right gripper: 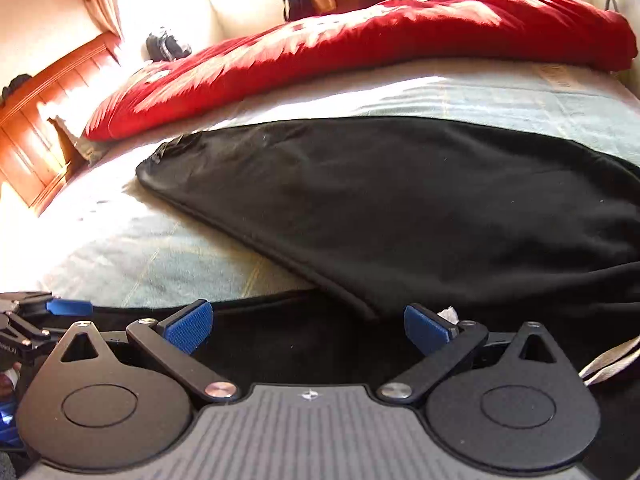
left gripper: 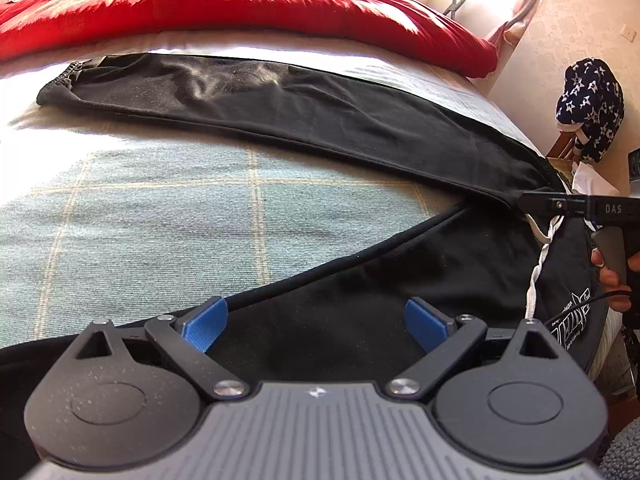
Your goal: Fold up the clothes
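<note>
I am holding the left gripper [left gripper: 316, 326] wide open, gripping nothing, over the near leg of the black drawstring jogging trousers [left gripper: 320, 120], which are lying spread on the pale green checked bedsheet [left gripper: 160, 208]. I am keeping the right gripper [right gripper: 308, 328] equally open and empty at the waistband. A red quilt [right gripper: 360, 40] is lying behind.

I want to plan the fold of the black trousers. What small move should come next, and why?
Probably close the left claw on the near trouser leg. Its pads are open over that cloth, the two legs of the black trousers lie spread apart on the bed, and the right claw is open too.
</note>
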Demonstrator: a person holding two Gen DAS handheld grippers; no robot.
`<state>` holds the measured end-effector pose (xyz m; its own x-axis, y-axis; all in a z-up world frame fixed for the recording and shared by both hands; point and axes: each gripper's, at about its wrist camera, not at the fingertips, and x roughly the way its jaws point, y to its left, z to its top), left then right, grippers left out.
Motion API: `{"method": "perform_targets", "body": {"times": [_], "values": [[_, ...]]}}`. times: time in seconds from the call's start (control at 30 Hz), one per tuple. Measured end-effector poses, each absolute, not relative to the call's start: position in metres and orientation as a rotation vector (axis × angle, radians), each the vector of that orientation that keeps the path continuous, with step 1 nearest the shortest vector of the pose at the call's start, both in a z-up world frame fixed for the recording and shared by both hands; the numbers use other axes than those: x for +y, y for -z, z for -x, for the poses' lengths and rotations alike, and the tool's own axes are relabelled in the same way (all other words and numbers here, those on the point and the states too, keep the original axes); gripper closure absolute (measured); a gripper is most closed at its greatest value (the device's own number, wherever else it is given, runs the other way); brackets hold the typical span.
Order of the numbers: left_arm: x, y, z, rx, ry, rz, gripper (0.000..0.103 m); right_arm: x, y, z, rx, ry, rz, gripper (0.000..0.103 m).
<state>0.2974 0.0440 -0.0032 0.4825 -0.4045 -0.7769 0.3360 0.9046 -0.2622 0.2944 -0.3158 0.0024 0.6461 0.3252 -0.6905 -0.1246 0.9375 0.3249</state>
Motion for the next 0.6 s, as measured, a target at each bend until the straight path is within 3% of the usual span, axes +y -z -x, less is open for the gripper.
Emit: {"method": "perform_targets", "body": {"times": [0.23, 0.6], "values": [[0.059, 0.006, -0.29, 0.976, 0.44, 0.09, 0.008, -0.354, -0.007, -0.276, 0.754, 0.002, -0.291, 0.0], [0.071, 0.018, -0.288, 1.007, 0.453, 0.074, 0.007, -0.403, 0.037, -0.192, 0.845, 0.307, -0.36, 0.0]]}}
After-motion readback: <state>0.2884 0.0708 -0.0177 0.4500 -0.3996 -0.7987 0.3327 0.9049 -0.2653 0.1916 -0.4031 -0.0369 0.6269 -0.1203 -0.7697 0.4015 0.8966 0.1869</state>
